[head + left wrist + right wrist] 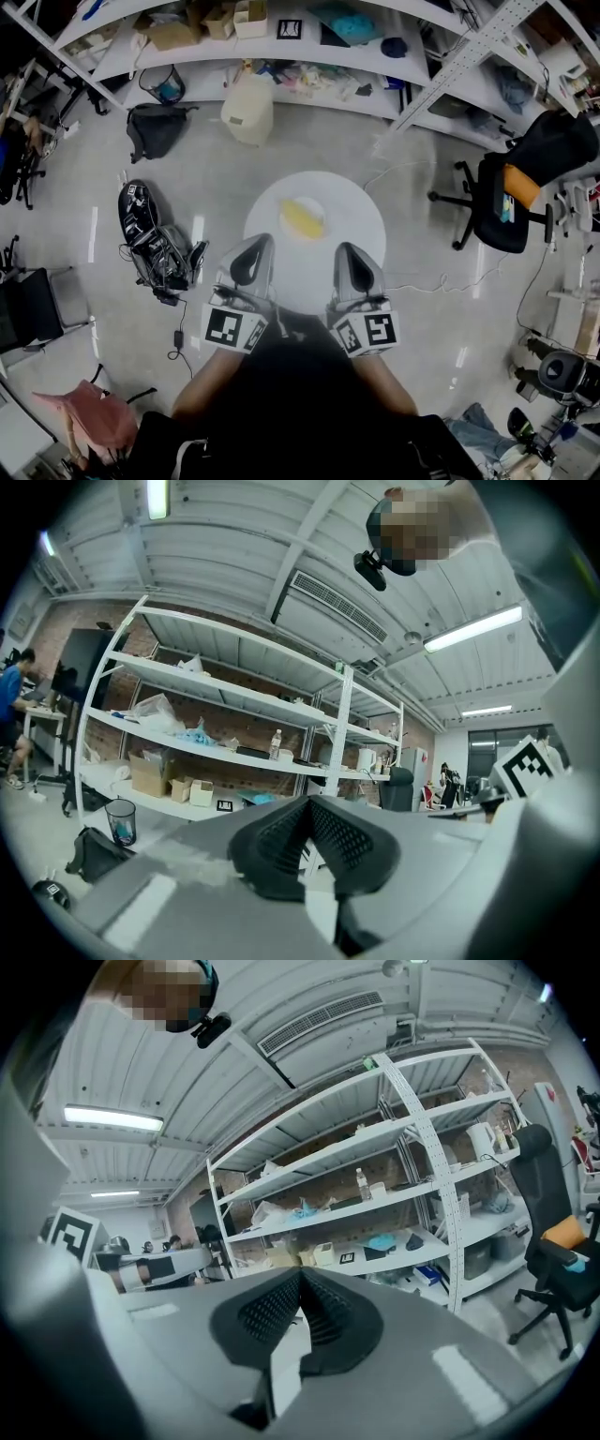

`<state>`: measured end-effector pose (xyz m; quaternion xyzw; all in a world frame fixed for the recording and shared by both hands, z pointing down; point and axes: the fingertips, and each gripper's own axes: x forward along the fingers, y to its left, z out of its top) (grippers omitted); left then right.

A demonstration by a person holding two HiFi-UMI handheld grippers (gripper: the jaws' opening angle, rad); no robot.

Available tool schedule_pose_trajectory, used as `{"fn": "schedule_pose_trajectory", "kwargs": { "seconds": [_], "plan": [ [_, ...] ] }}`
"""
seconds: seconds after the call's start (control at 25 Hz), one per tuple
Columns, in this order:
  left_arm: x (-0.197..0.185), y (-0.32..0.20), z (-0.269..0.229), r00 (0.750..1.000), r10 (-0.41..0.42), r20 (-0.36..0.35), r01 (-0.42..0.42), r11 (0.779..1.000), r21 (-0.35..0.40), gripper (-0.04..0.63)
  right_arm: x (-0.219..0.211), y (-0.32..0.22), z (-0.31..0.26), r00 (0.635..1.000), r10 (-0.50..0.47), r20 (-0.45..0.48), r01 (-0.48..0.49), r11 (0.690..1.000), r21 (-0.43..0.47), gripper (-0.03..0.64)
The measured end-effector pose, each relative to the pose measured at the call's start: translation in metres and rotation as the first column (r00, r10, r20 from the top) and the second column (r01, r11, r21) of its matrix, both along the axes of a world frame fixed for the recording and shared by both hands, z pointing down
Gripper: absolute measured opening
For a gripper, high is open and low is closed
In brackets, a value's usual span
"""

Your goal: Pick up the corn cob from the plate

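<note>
Shelving (281, 47) runs along 12 o'clock. The round white table (361, 216) sits below the head camera. Left gripper (255, 251) is over the table's 8 o'clock edge, right gripper (352, 255) over 4 o'clock. Both are pinched fully closed with nothing between the jaws.

The plate (281, 221) sits slightly toward 11 o'clock of table centre, with the corn cob (302, 218) lying on it. The cob is at 12 o'clock from both grippers, between their lines and apart from both.

Risks, my read:
- Closed jaws that reach the cob will shove it, not grab it. They need to open first.
- The cob is round, so an off-centre pinch probably rolls it off the plate.
- The plate is loose on a smooth top, so a nudge may slide it.

View gaps:
- Only the head view shows the plate and cob.
- The left gripper view (307, 841) and right gripper view (298, 1312) look level at the shelving, over the table. They show the jaws touching, which the head view doesn't resolve.
</note>
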<state>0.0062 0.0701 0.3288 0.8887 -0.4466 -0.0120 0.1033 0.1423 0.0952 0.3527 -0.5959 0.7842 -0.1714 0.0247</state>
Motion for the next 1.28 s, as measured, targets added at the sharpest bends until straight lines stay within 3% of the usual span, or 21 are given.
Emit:
{"fn": "schedule_pose_trajectory", "kwargs": {
  "seconds": [0.64, 1.28],
  "plan": [
    [-0.001, -0.053, 0.026, 0.999, 0.046, -0.028, -0.048, 0.997, -0.068, 0.002, -0.010, -0.042, 0.065, 0.999, 0.010, -0.041, -0.016, 0.989, -0.148, 0.012],
    [0.000, -0.105, 0.053, 0.997, 0.057, -0.054, -0.064, 0.988, -0.139, 0.002, -0.022, -0.084, 0.138, 0.994, -0.060, -0.088, 0.031, 0.953, -0.303, 0.100]
  ]
}}
